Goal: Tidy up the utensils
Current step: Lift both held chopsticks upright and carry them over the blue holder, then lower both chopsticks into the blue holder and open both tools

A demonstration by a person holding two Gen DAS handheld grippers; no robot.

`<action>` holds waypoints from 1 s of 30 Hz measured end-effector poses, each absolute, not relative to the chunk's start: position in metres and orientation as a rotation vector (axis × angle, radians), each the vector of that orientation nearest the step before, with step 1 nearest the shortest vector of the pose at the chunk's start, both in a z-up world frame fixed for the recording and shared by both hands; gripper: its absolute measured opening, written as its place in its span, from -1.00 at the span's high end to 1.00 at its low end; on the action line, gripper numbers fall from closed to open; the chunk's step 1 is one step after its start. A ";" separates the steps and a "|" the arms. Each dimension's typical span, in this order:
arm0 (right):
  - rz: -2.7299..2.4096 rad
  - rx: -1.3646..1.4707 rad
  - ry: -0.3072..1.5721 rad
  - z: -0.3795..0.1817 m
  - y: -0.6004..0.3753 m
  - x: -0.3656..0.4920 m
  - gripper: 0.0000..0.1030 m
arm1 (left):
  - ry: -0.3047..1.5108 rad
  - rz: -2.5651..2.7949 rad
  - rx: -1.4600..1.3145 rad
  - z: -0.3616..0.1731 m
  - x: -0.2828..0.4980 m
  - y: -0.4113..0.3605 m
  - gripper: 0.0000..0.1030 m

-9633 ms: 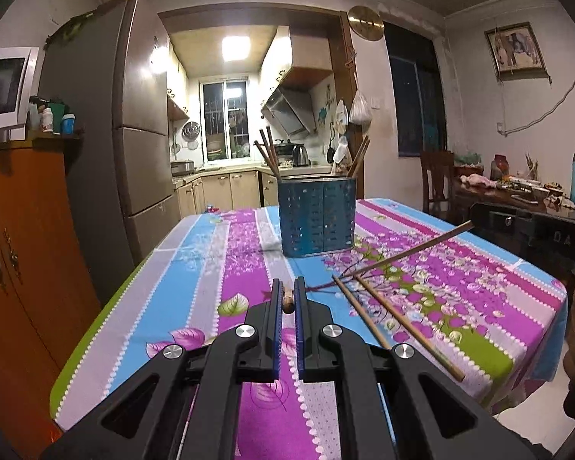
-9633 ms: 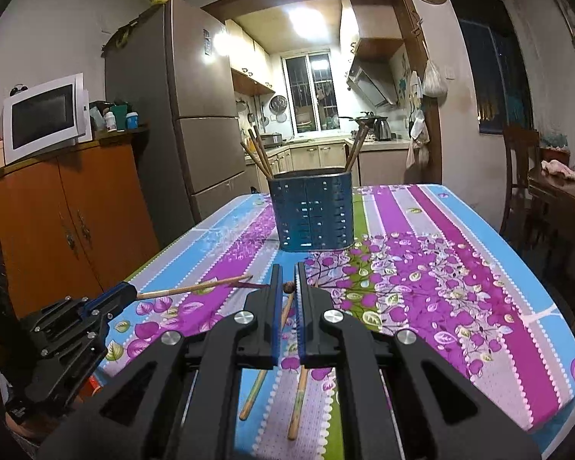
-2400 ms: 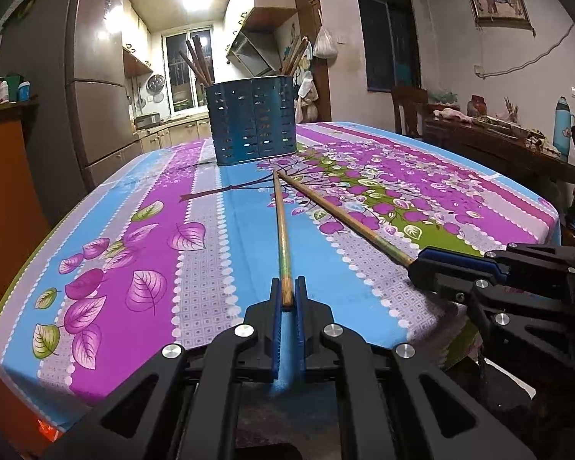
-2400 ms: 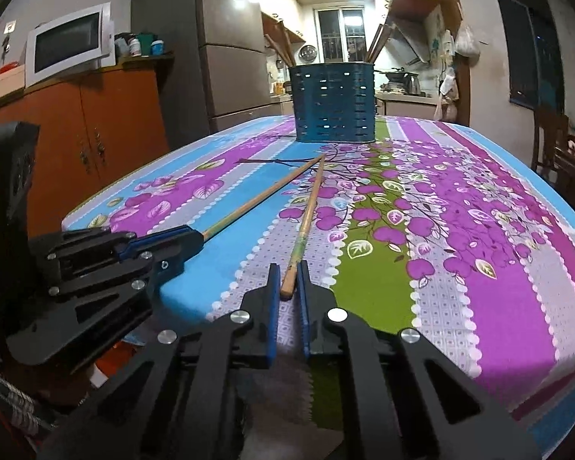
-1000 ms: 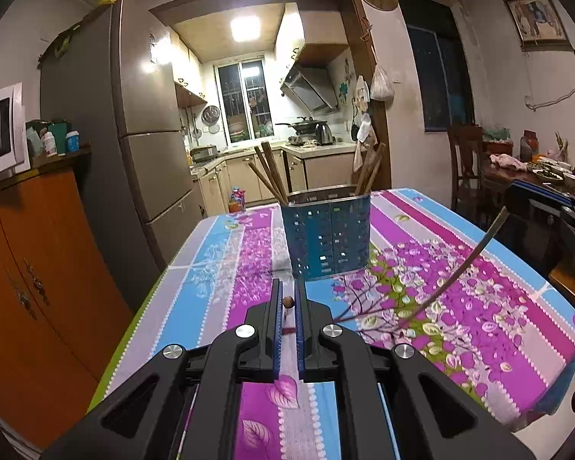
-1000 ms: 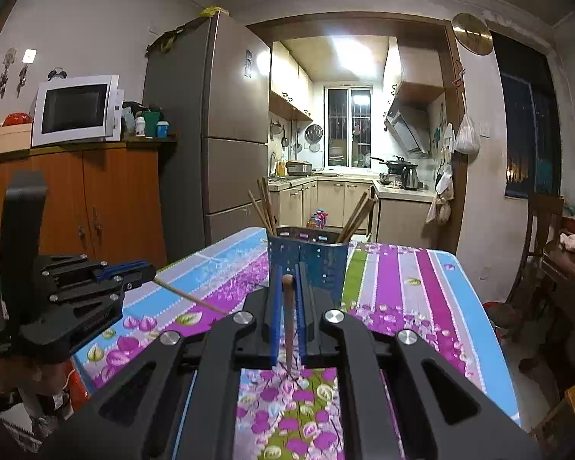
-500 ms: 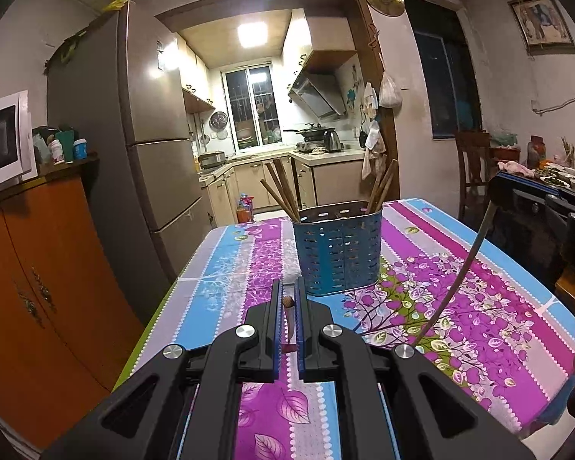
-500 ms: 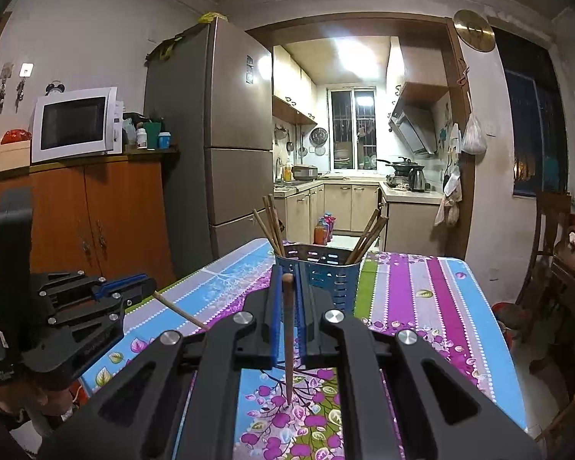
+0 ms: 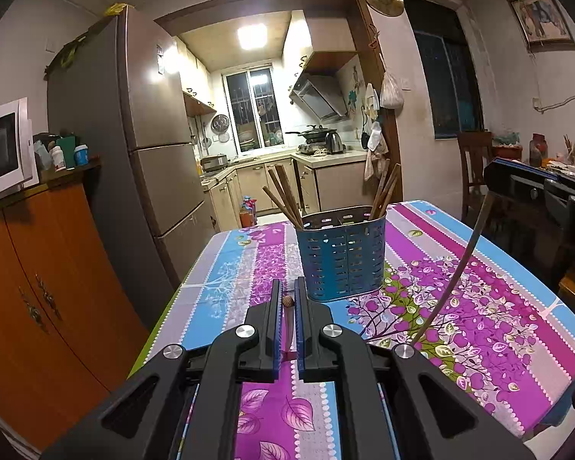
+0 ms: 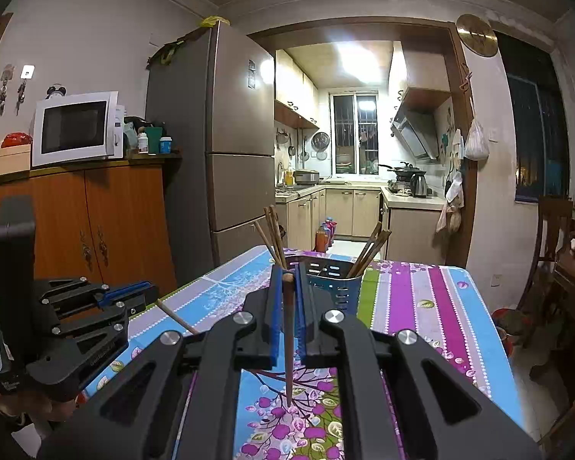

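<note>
A blue perforated utensil holder (image 9: 343,253) stands on the table with several wooden chopsticks (image 9: 285,195) in it; it also shows in the right wrist view (image 10: 333,283). My left gripper (image 9: 286,299) is shut on a chopstick (image 9: 287,301) that hangs down between its jaws, short of the holder. My right gripper (image 10: 286,278) is shut on another chopstick (image 10: 288,341), held nearly upright with its tip down, above the table near the holder. That chopstick also shows in the left wrist view (image 9: 454,268).
The table has a purple, blue and green flowered cloth (image 9: 479,306). An orange cabinet (image 9: 38,287) with a microwave (image 10: 74,128) and a grey fridge (image 9: 145,161) stand to the left. A chair (image 10: 552,230) and a dark side table (image 9: 536,191) stand to the right.
Both grippers have risen higher and moved closer to the holder, each with its chopstick. The right chopstick hangs more upright than a second ago.
</note>
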State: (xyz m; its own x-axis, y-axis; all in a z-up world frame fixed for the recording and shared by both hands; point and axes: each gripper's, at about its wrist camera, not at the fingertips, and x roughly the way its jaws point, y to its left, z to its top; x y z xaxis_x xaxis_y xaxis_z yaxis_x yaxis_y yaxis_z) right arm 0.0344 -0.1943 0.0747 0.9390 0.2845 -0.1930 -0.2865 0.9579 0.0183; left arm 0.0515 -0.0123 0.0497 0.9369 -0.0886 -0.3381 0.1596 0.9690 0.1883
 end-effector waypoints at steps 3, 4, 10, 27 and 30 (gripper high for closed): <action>0.291 -0.008 0.198 0.075 -0.194 0.035 0.90 | 0.336 -0.128 0.216 0.049 0.052 -0.013 0.86; 0.292 -0.005 0.201 0.075 -0.194 0.036 0.90 | 0.337 -0.128 0.216 0.048 0.052 -0.013 0.86; 0.295 -0.004 0.202 0.079 -0.194 0.040 0.90 | 0.333 -0.131 0.217 0.052 0.056 -0.011 0.86; 0.318 0.028 0.192 0.106 -0.202 0.058 0.90 | 0.359 -0.228 0.133 0.098 0.089 0.017 0.86; 0.321 0.026 0.199 0.109 -0.202 0.064 0.90 | 0.345 -0.241 0.133 0.107 0.089 0.017 0.86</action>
State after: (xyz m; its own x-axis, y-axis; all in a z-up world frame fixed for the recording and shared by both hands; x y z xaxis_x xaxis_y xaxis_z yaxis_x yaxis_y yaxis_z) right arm 0.0639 -0.2019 0.1088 0.9298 0.3155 -0.1896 -0.3104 0.9489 0.0573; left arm 0.0886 0.0170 0.1067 0.9129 -0.2107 -0.3495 0.2558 0.9628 0.0875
